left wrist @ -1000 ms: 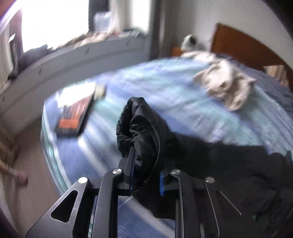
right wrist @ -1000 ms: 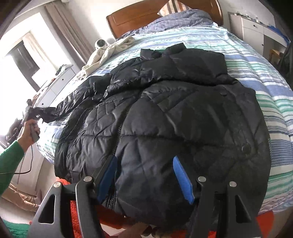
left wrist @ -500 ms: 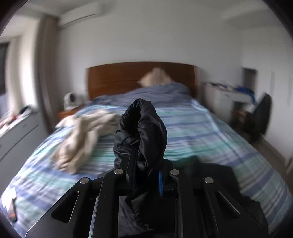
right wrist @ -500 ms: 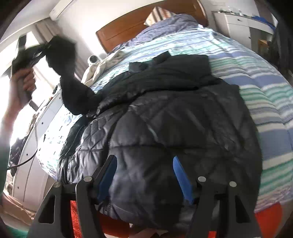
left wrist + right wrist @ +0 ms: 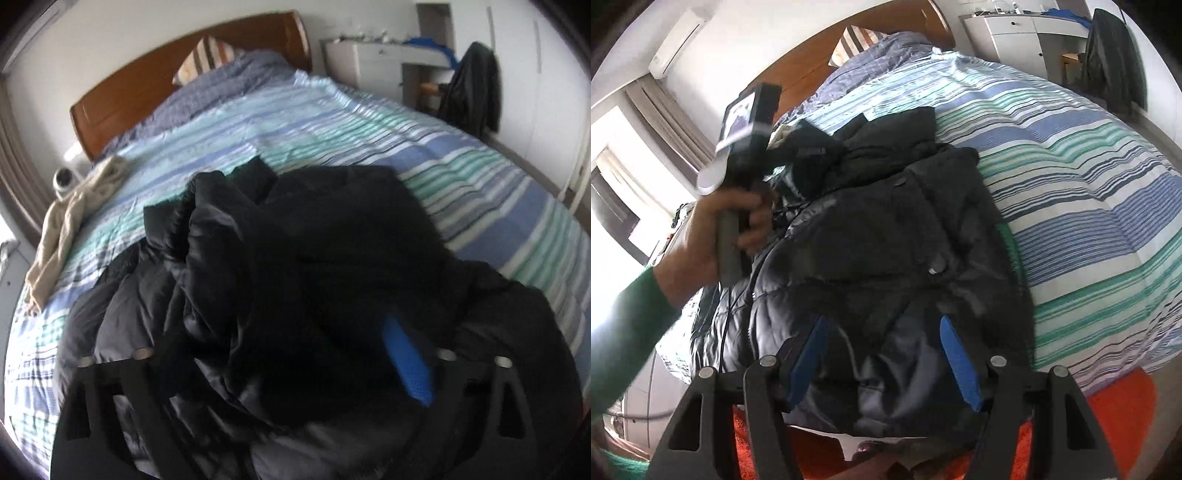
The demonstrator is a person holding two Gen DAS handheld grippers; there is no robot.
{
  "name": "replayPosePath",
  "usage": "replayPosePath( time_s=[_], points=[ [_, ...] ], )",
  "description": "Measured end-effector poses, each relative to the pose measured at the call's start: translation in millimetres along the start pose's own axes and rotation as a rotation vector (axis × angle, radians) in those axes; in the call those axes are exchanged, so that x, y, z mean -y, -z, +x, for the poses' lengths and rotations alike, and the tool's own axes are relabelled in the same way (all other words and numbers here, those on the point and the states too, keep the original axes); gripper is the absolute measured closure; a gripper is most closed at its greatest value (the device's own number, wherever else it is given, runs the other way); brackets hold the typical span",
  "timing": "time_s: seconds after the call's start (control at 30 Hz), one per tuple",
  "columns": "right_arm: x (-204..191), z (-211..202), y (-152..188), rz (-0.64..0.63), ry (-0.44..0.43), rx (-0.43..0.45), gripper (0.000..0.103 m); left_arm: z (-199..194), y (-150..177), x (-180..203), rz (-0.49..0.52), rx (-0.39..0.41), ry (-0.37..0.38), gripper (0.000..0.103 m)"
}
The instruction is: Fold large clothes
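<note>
Jacket: black, quilted, lying on striped bed.
Left gripper: jaws apart, sleeve fabric between.
Right gripper: jaws apart, empty, over the jacket's hem.

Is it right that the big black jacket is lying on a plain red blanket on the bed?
Not quite. The black jacket does lie on the bed, but the blanket under it is striped in blue, green and white, not plain red. The right wrist view shows this. The red you see is a rug on the floor.
</note>
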State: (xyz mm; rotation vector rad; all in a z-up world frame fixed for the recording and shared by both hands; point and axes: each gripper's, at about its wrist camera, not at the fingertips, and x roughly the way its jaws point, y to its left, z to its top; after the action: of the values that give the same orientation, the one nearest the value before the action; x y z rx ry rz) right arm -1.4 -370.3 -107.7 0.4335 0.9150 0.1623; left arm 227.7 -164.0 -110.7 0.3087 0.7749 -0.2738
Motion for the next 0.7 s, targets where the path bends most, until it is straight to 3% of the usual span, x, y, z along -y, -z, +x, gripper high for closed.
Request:
replayPosePath(
  time_s=[0.1,0.2,0.37,0.47,0.5,0.57,0.6,0.67,0.7],
  points=[
    [5,3,-19,0.011,-0.004,0.020,0.038,-42,17,-20,-0.005,0.034,0.091,0.007],
    [-5,13,-55,-0.010,-0.036,0.045,0.038,-61,25,-56,-0.055,0.070,0.095,0.002],
    [-62,38,-126,-0.138,-0.151,0.120,0.038,-59,55,-149,-0.207,0.052,-0.044,0.002],
    [-101,76,-168,-0.231,-0.213,0.130,0.038,-53,76,-196,-0.289,0.016,-0.134,0.003],
    [-108,104,-182,-0.242,-0.218,0.092,0.038,-50,79,-202,-0.302,0.015,-0.143,0.003],
    [-108,148,-190,-0.234,-0.127,0.030,0.038,-44,79,-216,-0.325,0.029,-0.174,0.003],
    [-98,189,-189,-0.208,-0.044,-0.072,0.038,-38,77,-220,-0.330,0.034,-0.187,0.003],
    [-77,237,-174,-0.160,0.003,-0.198,0.038,-18,74,-225,-0.348,0.041,-0.208,0.004],
    [-70,242,-171,-0.150,-0.011,-0.176,0.038,-6,74,-226,-0.350,0.046,-0.200,0.008]
  ],
)
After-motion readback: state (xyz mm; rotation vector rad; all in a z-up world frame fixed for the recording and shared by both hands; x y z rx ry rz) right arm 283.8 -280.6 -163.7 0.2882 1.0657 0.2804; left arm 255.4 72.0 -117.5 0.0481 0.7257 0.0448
